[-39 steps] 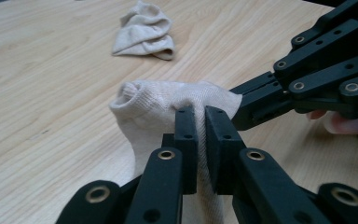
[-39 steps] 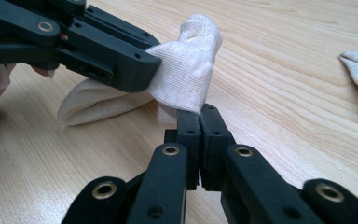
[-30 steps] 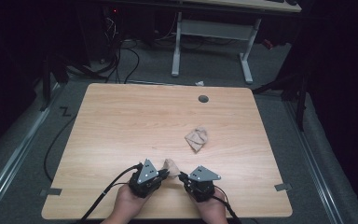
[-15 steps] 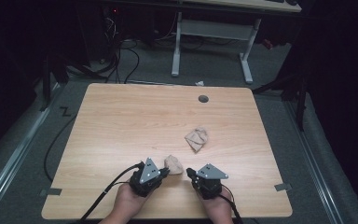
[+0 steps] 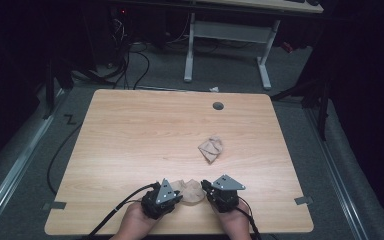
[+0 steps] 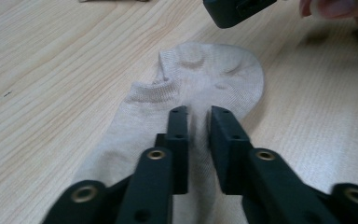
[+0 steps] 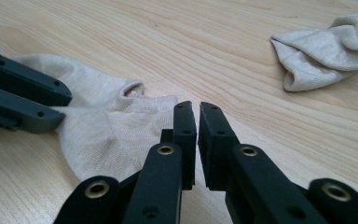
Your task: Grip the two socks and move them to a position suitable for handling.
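A: Which items occupy the lower centre of the high view?

B: A flat beige sock lies on the wooden table, flanked by the left gripper and the right gripper. A second, crumpled sock rests well apart, toward the middle right of the table.

A: How do the left gripper's jaws stand?

B: In the left gripper view the left gripper hangs over the flat sock, jaws slightly apart, with a narrow gap showing fabric behind it. They have just been opening. The pads do not appear to pinch the cloth, though the angle is low and a light contact underneath cannot be ruled out.

A: And the right?

B: In the right gripper view the right gripper has its jaws almost together, a thin slit between them and nothing in it. They have just parted a trace. Its tips sit at the sock's cuff edge, in the lower centre of that frame; the other sock shows at upper right.

A: Why this arrangement?

B: Judging from the layout, the sock has been spread flat near the table's bottom edge, within easy reach of both hands. One gripper at each end suits smoothing or folding it; the crumpled sock probably waits as its partner.
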Available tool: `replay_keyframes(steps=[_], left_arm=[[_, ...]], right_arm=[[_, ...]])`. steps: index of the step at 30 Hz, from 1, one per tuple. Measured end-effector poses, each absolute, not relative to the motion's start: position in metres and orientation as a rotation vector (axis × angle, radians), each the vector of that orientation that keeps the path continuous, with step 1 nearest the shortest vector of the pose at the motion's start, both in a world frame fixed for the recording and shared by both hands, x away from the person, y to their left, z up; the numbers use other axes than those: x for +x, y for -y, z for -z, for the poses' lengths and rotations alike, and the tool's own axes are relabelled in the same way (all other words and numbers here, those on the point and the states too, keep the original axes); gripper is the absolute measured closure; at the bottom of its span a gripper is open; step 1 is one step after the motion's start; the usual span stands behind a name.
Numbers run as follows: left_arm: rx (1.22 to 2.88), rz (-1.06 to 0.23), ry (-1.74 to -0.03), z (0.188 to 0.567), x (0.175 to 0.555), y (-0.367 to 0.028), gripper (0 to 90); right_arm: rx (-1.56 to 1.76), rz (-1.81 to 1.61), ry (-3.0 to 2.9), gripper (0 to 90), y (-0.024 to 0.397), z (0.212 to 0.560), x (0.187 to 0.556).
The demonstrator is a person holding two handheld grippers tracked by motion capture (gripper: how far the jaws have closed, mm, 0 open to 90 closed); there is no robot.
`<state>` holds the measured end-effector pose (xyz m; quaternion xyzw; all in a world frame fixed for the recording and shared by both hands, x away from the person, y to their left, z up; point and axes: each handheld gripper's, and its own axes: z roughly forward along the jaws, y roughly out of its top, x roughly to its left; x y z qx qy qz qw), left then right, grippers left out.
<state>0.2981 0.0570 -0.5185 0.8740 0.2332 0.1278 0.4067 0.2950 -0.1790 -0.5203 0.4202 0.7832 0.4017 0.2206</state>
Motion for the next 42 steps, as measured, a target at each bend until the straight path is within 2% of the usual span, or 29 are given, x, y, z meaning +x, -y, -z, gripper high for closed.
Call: replay_keyframes(steps=[1,3,9,15,20,23,28,29,30,31,33,40,42], left_arm=[[2.187,-0.317,-0.594,0.516,0.297,-0.062,68.6],[2.176,-0.319,-0.599,0.515,0.296,-0.065,64.1],[2.103,-0.366,-0.670,0.509,0.294,-0.093,60.7],[2.155,-0.433,-0.787,0.522,0.300,-0.115,61.7],[2.181,-0.432,-0.803,0.531,0.300,-0.119,62.4],[2.186,-0.440,-0.806,0.531,0.301,-0.120,63.3],[2.183,-0.428,-0.801,0.531,0.301,-0.121,65.3],[2.183,-0.426,-0.796,0.532,0.301,-0.120,68.8],[2.181,-0.431,-0.790,0.532,0.300,-0.120,68.8],[2.183,-0.429,-0.786,0.532,0.300,-0.120,70.1],[2.181,-0.418,-0.790,0.532,0.299,-0.121,74.0],[2.163,-0.390,-0.810,0.533,0.296,-0.127,73.2],[2.154,-0.381,-0.810,0.532,0.296,-0.128,66.6]], right_arm=[[1.162,-1.111,-2.168,85.4,0.179,0.520,0.295],[1.163,-1.112,-2.171,84.9,0.179,0.521,0.296],[1.166,-1.112,-2.174,83.7,0.179,0.521,0.296],[1.168,-1.117,-2.186,83.0,0.177,0.523,0.298],[1.183,-1.106,-2.215,80.3,0.172,0.526,0.306],[1.193,-1.108,-2.237,75.8,0.170,0.528,0.309],[1.201,-1.086,-2.279,75.1,0.168,0.531,0.309],[1.200,-1.066,-2.303,80.3,0.168,0.531,0.309],[1.200,-1.066,-2.303,80.3,0.168,0.531,0.309],[1.195,-1.051,-2.310,84.9,0.167,0.532,0.309],[1.171,-1.028,-2.325,87.7,0.166,0.530,0.305],[1.160,-1.033,-2.343,87.4,0.169,0.529,0.295],[1.158,-1.070,-2.328,83.9,0.169,0.527,0.294]])
